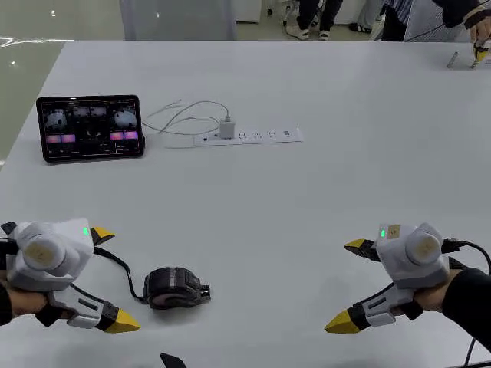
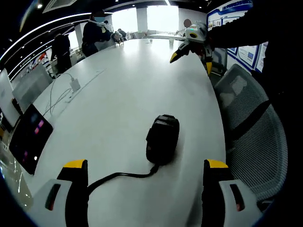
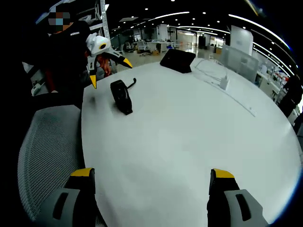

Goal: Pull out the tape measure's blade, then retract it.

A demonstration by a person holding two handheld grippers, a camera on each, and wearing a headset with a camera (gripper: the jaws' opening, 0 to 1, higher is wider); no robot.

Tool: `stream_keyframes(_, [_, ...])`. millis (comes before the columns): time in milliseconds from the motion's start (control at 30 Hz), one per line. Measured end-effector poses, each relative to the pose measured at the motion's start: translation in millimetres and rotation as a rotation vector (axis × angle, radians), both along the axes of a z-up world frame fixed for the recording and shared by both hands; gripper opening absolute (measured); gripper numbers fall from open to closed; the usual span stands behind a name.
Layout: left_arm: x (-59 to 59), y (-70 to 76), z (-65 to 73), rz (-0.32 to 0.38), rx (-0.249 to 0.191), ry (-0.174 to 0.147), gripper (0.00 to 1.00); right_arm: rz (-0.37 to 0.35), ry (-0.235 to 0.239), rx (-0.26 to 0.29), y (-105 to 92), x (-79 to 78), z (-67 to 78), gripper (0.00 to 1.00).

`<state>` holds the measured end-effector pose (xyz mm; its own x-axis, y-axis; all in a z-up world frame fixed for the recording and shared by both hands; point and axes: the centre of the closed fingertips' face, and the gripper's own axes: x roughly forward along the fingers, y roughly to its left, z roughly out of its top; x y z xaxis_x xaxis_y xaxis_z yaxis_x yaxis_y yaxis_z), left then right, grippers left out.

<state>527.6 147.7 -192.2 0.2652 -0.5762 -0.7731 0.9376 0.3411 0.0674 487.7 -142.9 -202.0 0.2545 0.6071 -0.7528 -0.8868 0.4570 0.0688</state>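
Hovering just left of the tape (image 1: 176, 287), the left claw (image 1: 113, 277) is spread; the tape looks hard and hefty, probably best gripped across its case.

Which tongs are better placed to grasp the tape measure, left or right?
Left. The open left tongs face the tape measure close ahead; the right tongs are far across the table.

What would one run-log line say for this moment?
left gripper: jaws open, empty | right gripper: jaws open, empty | tape measure: untouched, unextended, near left gripper

Open table (image 1: 307, 199) around tape measure (image 1: 175, 287); tablet (image 1: 90, 126), power strip (image 1: 249, 136) well behind.
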Motion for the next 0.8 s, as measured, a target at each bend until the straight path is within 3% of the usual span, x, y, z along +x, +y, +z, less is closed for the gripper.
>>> stream_keyframes(100, [-2.1,-7.0,-0.7,-0.033,-0.003,0.006,0.99,0.013,-0.023,0.013,10.4,7.2,1.1,0.99])
stream_keyframes(267, [-3.0,-16.7,-8.6,-0.09,0.015,0.012,0.93,0.09,-0.01,-0.002,39.3,4.1,-13.1,0.99])
stream_keyframes(367, [-5.2,-22.5,-13.8,-0.117,0.015,0.049,0.89,0.12,-0.008,0.017,56.7,6.4,-16.0,0.99])
stream_keyframes(433, [-6.2,-25.9,-17.6,-0.135,0.024,0.06,0.84,0.134,-0.005,0.019,66.0,9.7,-17.6,0.99])
stream_keyframes(500, [-8.5,-29.6,-21.8,-0.155,0.029,0.075,0.84,0.156,-0.002,0.021,74.9,12.5,-18.7,0.99])
stream_keyframes(600, [-4.9,-29.9,-29.3,-0.181,0.061,0.066,0.8,0.173,-0.007,0.027,87.4,18.2,-17.7,0.99])
stream_keyframes(700, [-3.9,-36.9,-28.2,-0.186,0.064,0.07,0.77,0.179,-0.006,0.04,98.8,22.0,-14.9,0.99])
stream_keyframes(800, [-0.7,-42.9,-31.5,-0.2,0.074,0.056,0.65,0.191,-0.014,0.043,108.4,23.0,-13.2,0.99])
